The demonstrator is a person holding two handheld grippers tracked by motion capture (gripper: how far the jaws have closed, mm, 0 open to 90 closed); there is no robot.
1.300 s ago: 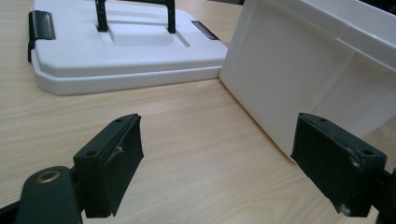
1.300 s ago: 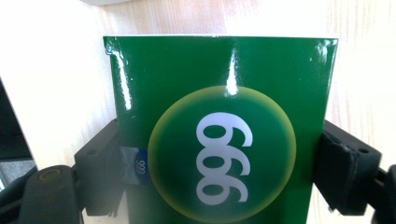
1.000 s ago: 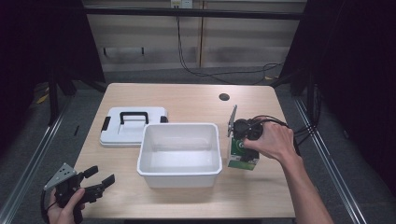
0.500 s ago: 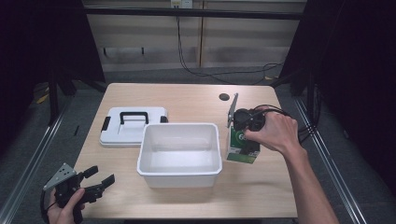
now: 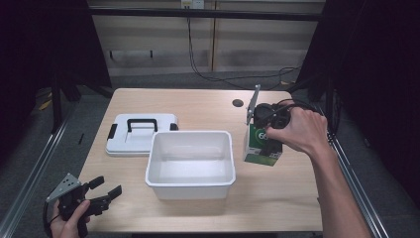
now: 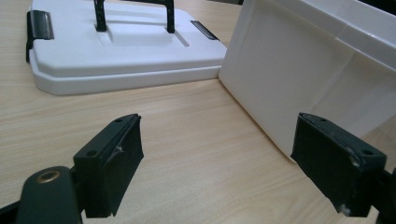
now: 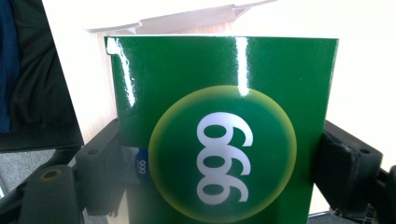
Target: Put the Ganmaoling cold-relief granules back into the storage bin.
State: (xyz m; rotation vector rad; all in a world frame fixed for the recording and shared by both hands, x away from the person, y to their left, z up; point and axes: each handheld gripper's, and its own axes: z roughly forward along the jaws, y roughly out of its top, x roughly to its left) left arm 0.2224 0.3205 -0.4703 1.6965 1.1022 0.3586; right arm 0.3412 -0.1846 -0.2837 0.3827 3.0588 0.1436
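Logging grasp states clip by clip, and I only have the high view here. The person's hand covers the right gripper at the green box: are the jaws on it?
Observer: Yes. In the right gripper view the jaws of the right gripper sit one on each side of the green box, against its sides.
Operator: Any marking on the box face?
Observer: A yellow-rimmed circle with white digits, reading 666 or 999 depending on which way up.
Operator: And the left gripper, holding anything?
Observer: No. In the left gripper view the left gripper has its jaws wide apart over bare table, aimed at the gap between the lid and the white bin.
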